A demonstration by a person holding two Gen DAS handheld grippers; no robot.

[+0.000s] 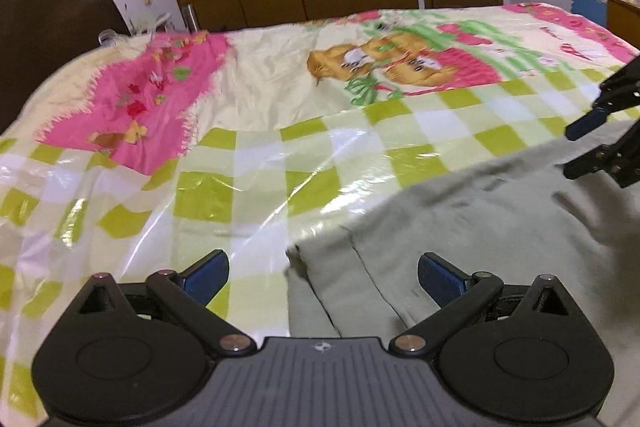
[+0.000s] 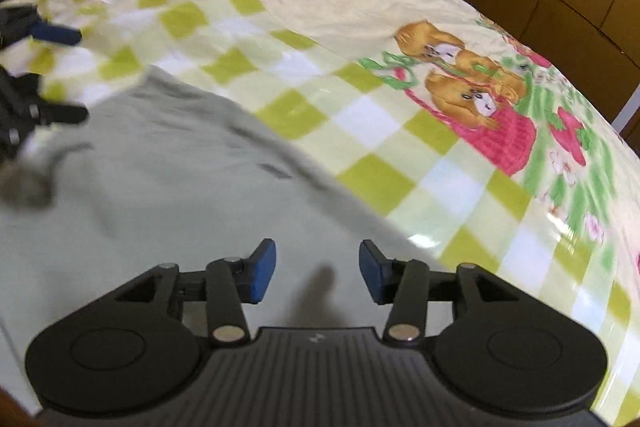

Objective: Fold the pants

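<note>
Here the pants lie under both parted, empty grippers: left gripper, right gripper.

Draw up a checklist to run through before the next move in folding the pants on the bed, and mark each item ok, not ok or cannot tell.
1. Left gripper open, nothing between the pads: ok.
2. Right gripper open, nothing held: ok.
3. Pants lying on the bed cover: ok.
4. Pants smooth: not ok, creases show in the cloth.
5. Fold already made: cannot tell, the pictures are blurred and show only part of the pants.
6. Grippers apart from each other: ok, each sits at the edge of the other's view.
</note>
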